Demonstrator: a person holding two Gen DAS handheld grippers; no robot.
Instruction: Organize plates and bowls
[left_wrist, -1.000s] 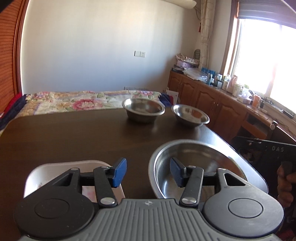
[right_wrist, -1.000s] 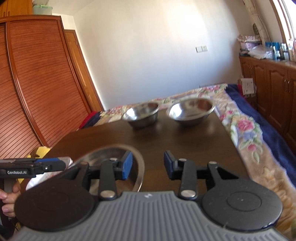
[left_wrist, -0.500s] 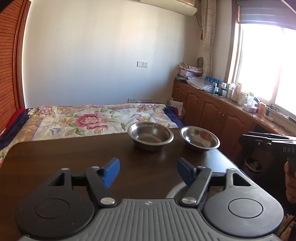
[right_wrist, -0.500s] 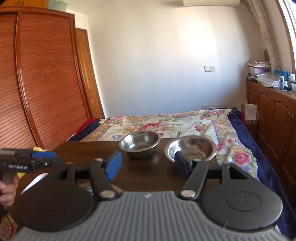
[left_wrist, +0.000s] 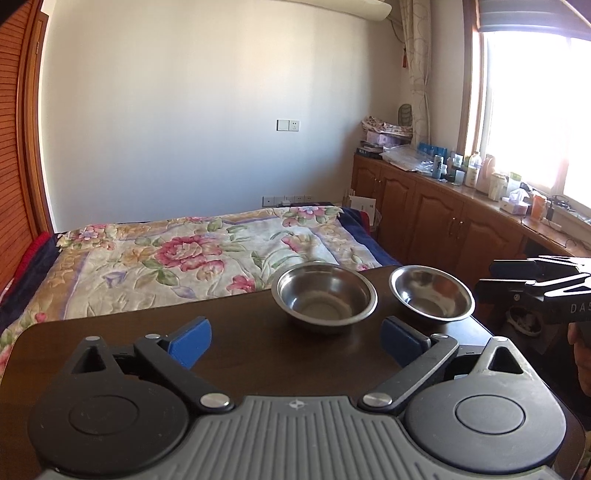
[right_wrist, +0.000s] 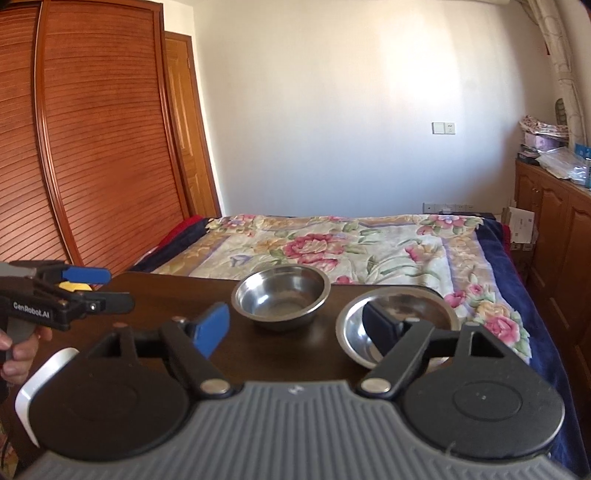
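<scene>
Two steel bowls stand at the far edge of the dark table (left_wrist: 240, 332): a deeper bowl (left_wrist: 324, 296) (right_wrist: 282, 296) and a shallower bowl (left_wrist: 432, 293) (right_wrist: 397, 325) to its right. My left gripper (left_wrist: 295, 339) is open and empty, held above the table short of the deeper bowl. My right gripper (right_wrist: 295, 328) is open and empty, its right finger over the shallower bowl. A white plate's edge (right_wrist: 40, 380) shows at the lower left of the right wrist view. The big steel bowl nearest me is hidden.
A bed with a floral quilt (left_wrist: 184, 258) lies beyond the table. Wooden cabinets (left_wrist: 443, 221) with clutter line the right wall under a bright window. A slatted wooden wardrobe (right_wrist: 74, 147) stands on the left.
Both grippers have risen and tilted up and opened wider. The large steel bowl and white plate near me have dropped out of the left wrist view.
</scene>
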